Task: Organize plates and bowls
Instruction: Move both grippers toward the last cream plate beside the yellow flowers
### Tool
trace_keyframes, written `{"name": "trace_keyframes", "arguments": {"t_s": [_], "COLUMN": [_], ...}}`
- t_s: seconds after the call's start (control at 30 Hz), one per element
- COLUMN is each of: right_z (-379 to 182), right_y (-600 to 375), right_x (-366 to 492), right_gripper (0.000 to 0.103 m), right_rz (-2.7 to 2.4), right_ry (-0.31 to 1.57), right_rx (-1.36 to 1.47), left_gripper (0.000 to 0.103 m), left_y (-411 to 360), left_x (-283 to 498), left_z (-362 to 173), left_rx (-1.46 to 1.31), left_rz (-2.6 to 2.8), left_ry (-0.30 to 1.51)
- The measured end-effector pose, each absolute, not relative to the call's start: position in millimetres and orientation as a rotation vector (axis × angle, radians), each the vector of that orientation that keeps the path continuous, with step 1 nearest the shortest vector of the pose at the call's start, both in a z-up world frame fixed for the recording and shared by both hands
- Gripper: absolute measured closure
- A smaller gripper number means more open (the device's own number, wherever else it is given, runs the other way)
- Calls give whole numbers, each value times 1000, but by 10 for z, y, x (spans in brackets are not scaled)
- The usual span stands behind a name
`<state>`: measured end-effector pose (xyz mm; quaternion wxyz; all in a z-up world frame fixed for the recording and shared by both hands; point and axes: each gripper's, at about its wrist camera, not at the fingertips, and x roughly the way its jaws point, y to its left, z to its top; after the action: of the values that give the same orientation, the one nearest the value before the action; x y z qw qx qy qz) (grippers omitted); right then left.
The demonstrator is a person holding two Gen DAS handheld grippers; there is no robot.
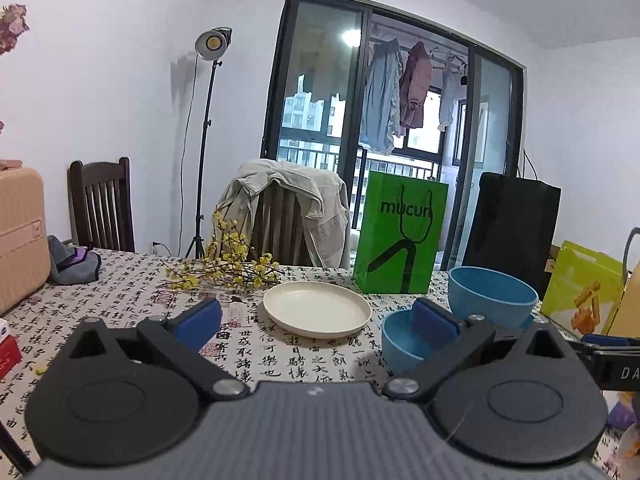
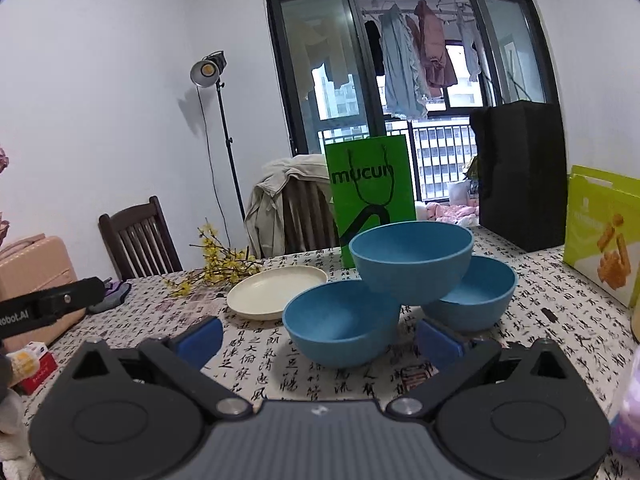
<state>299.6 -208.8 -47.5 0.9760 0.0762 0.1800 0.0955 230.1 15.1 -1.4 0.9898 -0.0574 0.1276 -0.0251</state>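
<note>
In the left wrist view, only two of the round blue bowls are seen: the near blue bowl (image 1: 404, 344) is partly hidden behind the right blue pad of the left gripper (image 1: 316, 320), and the raised blue bowl (image 1: 491, 295) behind it is cut across its base by the gripper's linkage. The third blue bowl (image 2: 476, 294) is made out only in the right wrist view, where most of it is covered by the raised blue bowl (image 2: 412, 258), which is propped on the rims of the other two and tilted slightly, its mouth turned upward. All bowls are set mouth-up on the calligraphy-printed tablecloth (image 2: 332, 380). The shallow cream round plate (image 1: 317, 308) is laid flat, face up, just left of the bowls and near the yellow flowering branches (image 1: 228, 268). A green paper bag (image 1: 400, 236) is stood upright behind the bowls. The left gripper is spread wide with nothing between its pads; the right gripper (image 2: 318, 340) is likewise spread wide and empty, held before the near blue bowl (image 2: 340, 322).
</note>
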Motion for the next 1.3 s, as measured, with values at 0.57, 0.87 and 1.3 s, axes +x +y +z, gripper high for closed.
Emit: {"name": "trace_keyframes", "arguments": {"t_s": [0.57, 0.87, 1.3], "right_z": [-470, -491, -383], "right_y": [-1963, -2145, -1959], "right_x": [3788, 4063, 4239], "right_gripper": [0, 0, 0], "right_rz": [290, 367, 392], "right_ry": [435, 503, 480], "right_rx": [6, 37, 16], "left_gripper": [0, 0, 0], "left_y": [125, 4, 173], "left_x": [3057, 3269, 3296], "left_z": [-50, -32, 31], "left_rx": [-242, -239, -252], "left_rz": [56, 190, 209], "left_ry": [372, 416, 420]}}
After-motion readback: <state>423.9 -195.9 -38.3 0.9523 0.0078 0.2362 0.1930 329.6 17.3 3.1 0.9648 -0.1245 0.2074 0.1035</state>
